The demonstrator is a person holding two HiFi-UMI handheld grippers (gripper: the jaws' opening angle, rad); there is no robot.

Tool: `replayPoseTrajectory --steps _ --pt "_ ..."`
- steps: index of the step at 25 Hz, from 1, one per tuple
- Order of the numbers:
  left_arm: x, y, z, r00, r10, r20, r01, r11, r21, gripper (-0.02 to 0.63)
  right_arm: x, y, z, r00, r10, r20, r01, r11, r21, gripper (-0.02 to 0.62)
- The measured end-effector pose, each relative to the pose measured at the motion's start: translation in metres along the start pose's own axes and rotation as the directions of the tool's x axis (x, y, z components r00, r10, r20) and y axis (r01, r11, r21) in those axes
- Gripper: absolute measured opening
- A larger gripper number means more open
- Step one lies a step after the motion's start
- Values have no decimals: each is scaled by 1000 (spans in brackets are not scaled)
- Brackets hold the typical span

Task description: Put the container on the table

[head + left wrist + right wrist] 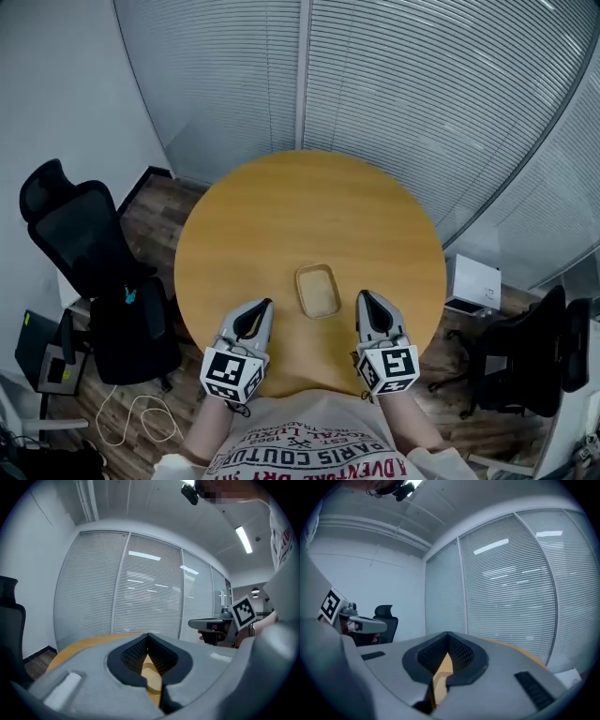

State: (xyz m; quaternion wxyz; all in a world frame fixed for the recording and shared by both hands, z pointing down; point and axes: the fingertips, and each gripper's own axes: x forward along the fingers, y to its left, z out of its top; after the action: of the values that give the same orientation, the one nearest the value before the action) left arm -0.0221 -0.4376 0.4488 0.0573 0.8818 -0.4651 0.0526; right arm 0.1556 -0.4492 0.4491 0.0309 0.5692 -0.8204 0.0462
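At a round wooden table [281, 216] in a glass-walled office, a shallow tan container [317, 291] sits flat on the tabletop near the edge closest to the person, its open side up and nothing visible inside it. It lies between the two handheld tools and apart from both, so the job of setting it down appears complete.

The left gripper [262, 307] and the right gripper [364, 298] hover on either side of the container, both pointing away from the person's body and roughly level across the table. Each one's own view shows its jaws drawn together at the tips with nothing caught between them; only a sliver of wood-coloured tabletop shows through the slot behind the pads. Neither tool touches the container.

That posture, judged from this moment alone, reads as a resting pose: closed, empty jaws held clear of the container mean no stray contact can nudge it from where it lies.

Slatted blinds [422, 94] cover the windows behind the table. A black office chair [75, 244] stands to the person's left, another dark chair [534, 356] to the right, and a small white box [473, 281] rests on the floor beyond the table's right edge.
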Motion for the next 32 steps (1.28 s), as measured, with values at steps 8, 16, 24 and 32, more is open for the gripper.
replayPoseTrajectory --steps 8,16,24,32 --pt "-24 2 32 997 -3 83 2 1000 17 6 -35 33 27 988 122 98 -121 993 -19 8" --pt "-37 -3 38 996 -31 81 28 999 43 6 -40 48 29 987 125 99 -121 992 -41 8" --pt "-41 -8 32 997 -55 57 52 998 46 6 -44 59 26 989 121 81 -117 992 -54 8" --pt "-41 -8 29 997 -62 44 60 997 55 6 -42 63 24 990 115 85 -111 992 -57 8"
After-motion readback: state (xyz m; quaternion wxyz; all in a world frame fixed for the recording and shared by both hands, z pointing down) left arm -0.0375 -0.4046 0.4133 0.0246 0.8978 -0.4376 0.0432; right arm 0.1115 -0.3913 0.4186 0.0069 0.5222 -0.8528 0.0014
